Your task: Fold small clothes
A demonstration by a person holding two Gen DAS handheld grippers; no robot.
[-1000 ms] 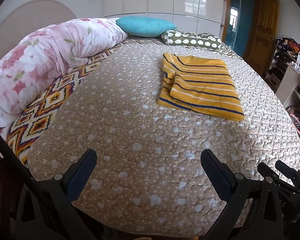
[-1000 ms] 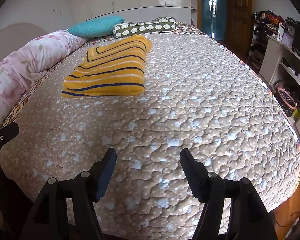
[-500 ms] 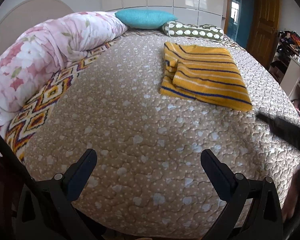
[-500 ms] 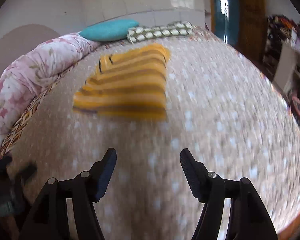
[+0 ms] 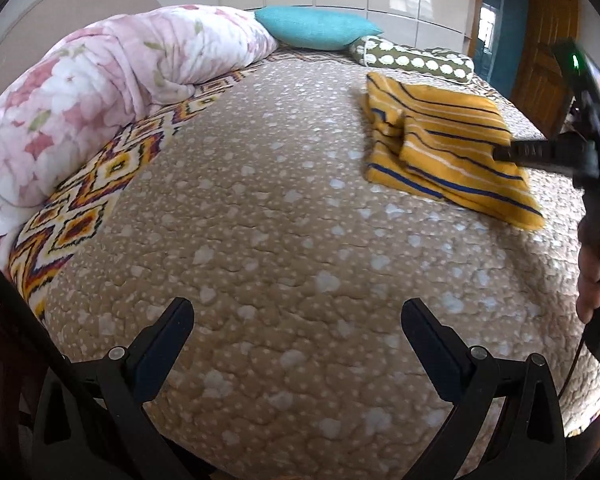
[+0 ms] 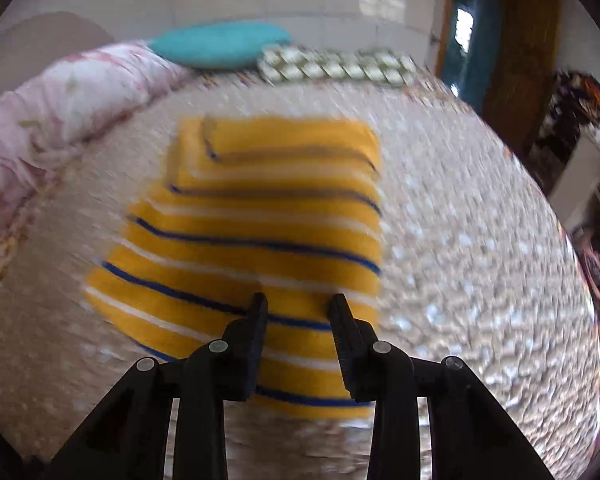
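A folded yellow garment with blue and white stripes (image 5: 448,148) lies on the beige quilted bed (image 5: 284,240), towards the far right. My left gripper (image 5: 296,324) is open and empty, low over the bed's near edge. My right gripper (image 6: 298,308) hangs just above the garment's (image 6: 260,220) near part, its jaws narrowed but still apart, with nothing between them. In the left wrist view the right gripper (image 5: 500,152) reaches in from the right, its tip at the garment's right edge. The right wrist view is blurred by motion.
A pink floral duvet (image 5: 92,92) lies rolled along the bed's left side. A teal pillow (image 5: 316,28) and a green spotted bolster (image 5: 412,60) lie at the head. A wooden door (image 5: 540,52) and cluttered shelves (image 6: 592,160) stand to the right.
My right gripper has moved forward from the bed's near edge to over the garment, and its jaws have narrowed. My left gripper has stayed open and shifted only slightly.
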